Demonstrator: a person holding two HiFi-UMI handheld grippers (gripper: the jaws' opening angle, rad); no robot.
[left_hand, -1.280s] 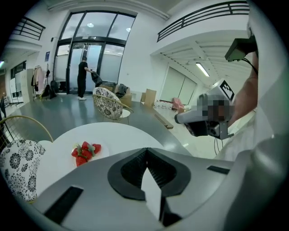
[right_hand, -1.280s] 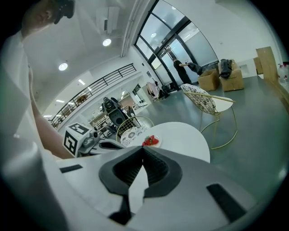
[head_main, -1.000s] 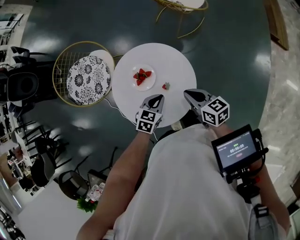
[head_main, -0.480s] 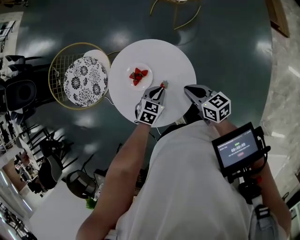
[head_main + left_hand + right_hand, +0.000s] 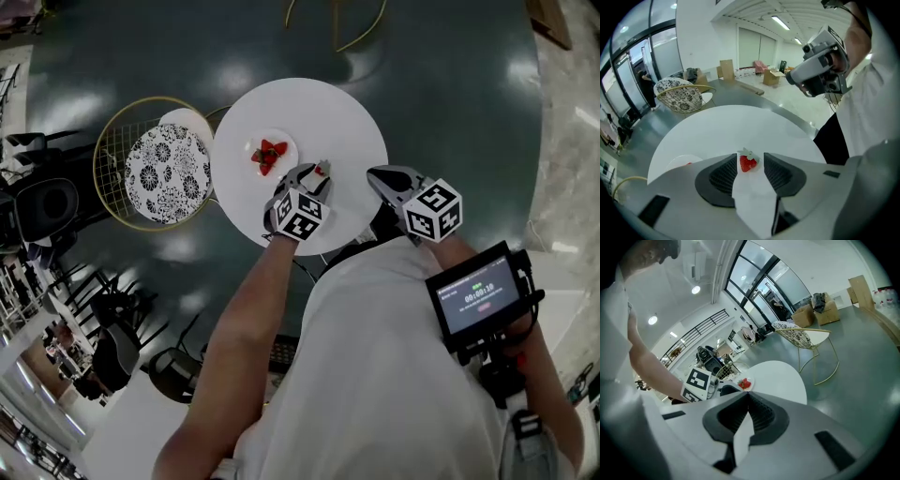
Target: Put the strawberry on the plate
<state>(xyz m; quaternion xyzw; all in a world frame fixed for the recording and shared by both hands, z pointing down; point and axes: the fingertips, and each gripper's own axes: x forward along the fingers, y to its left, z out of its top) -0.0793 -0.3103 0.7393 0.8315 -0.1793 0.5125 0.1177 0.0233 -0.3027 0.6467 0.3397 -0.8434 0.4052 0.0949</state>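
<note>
A small white plate sits on the round white surface and holds a cluster of cut red strawberries. One more strawberry lies on the bare surface just to the right of the plate, apart from it.

This strawberry sits between the jaws of the left tongs, which have just been opening. They now stand spread, with a gap on each side of the fruit. Its green leafy cap points away from the tongs and its red body points back toward them, so its long axis runs roughly along the jaws.

The right tongs are pressed together with nothing between them. They hover at the near edge of the surface.
</note>
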